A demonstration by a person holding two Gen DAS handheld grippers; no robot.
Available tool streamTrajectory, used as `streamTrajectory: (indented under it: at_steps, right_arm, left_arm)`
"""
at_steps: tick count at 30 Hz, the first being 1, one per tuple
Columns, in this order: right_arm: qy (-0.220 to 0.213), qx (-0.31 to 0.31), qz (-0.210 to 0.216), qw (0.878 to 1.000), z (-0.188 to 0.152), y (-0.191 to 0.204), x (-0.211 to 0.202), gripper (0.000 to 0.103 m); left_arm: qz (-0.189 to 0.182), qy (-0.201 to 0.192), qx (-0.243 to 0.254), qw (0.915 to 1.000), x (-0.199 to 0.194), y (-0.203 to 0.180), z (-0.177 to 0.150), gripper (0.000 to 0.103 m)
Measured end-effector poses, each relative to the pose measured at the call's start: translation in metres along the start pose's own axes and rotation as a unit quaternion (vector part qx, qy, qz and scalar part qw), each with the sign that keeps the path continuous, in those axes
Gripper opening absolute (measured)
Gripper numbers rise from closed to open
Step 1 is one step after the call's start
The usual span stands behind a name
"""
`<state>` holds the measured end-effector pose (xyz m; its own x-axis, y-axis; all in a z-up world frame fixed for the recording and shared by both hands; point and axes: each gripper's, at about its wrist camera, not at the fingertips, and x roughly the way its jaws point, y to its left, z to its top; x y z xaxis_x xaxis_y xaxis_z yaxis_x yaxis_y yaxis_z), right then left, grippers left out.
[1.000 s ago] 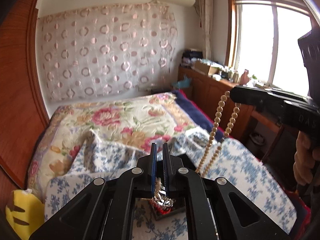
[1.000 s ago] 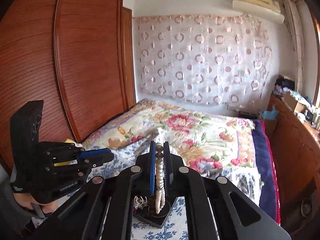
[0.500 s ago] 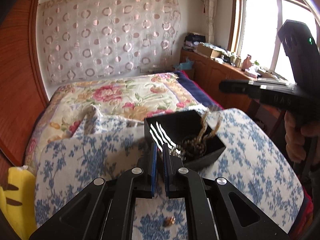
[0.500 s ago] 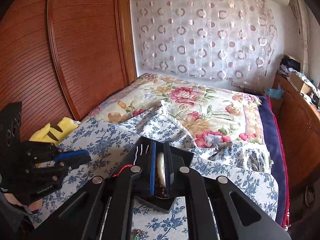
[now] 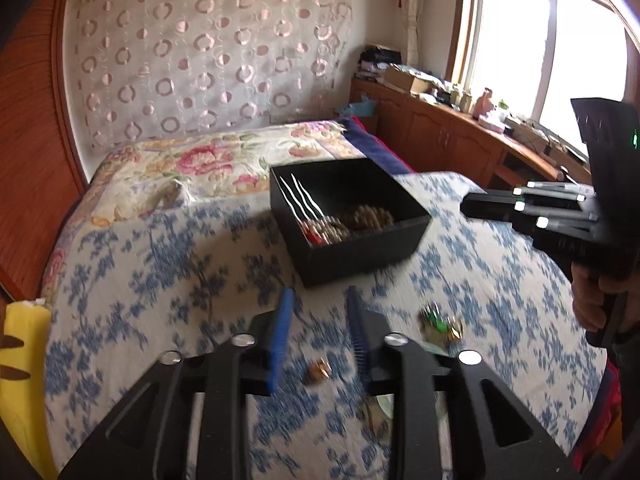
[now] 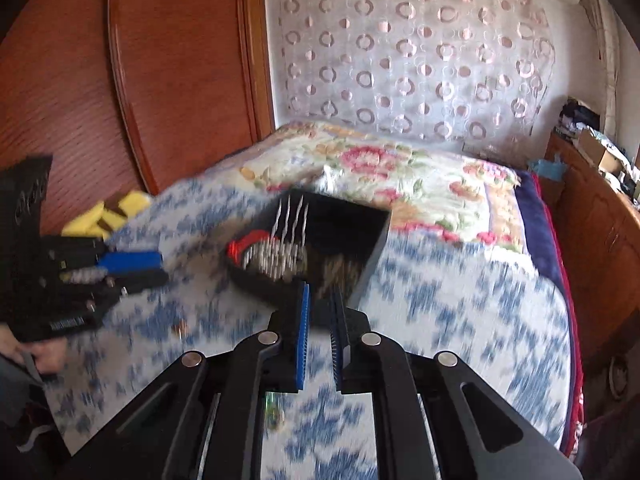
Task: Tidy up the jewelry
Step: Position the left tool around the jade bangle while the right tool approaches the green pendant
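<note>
Surroundings: a blue-flowered cloth (image 5: 168,280) covers the bed, with a floral quilt (image 5: 208,160) behind it and a yellow cushion (image 5: 20,360) at its left edge.
Box: the black box (image 5: 360,248) sits on the cloth (beads and a red piece heaped inside).
Loose jewelry: a small gold piece (image 5: 318,370) and a green-and-gold piece (image 5: 440,324) lie on the cloth, near the box.
Left tool (image 5: 320,336): jaws opening, moderately wide, nothing held; the gold piece shows between them.
Right tool (image 6: 320,336): narrow gap, empty, tips just before the box (image 6: 320,248).
Views: only the left view shows the green piece clearly; the right view is blurred.
</note>
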<state>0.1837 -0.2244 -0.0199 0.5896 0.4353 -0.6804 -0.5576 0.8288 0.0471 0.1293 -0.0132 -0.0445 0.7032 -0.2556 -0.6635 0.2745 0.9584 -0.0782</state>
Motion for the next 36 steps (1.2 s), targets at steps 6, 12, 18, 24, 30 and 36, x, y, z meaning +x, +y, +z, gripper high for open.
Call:
streamTrajectory:
  at_steps: [6,12,18,24,30,36]
  right_arm:
    - [0.025,0.009,-0.008,1.000,-0.047,0.002,0.010,0.027]
    - [0.051,0.008,-0.016,0.999,-0.065,0.001,0.022,0.027]
    - [0.052,0.012,-0.019,0.998,-0.066,0.000,0.024,0.027]
    - [0.056,0.033,-0.014,0.998,-0.066,-0.008,0.024,0.027]
    - [0.061,0.037,-0.014,0.997,-0.065,-0.009,0.026,0.027]
    - [0.063,0.031,-0.020,0.997,-0.065,-0.007,0.027,0.027]
  left_arm:
    - [-0.013,0.019,0.011,0.9997,0.004,-0.018,-0.023,0.061]
    - [-0.028,0.037,0.028,0.9985,0.010,-0.039,-0.038,0.084]
    - [-0.036,0.061,0.045,0.9965,0.021,-0.057,-0.045,0.090]
    - [-0.035,0.080,0.060,0.9943,0.033,-0.068,-0.047,0.090]
    - [-0.021,0.097,0.067,0.9929,0.044,-0.074,-0.048,0.090]
    - [-0.003,0.097,0.079,0.9922,0.047,-0.079,-0.049,0.090]
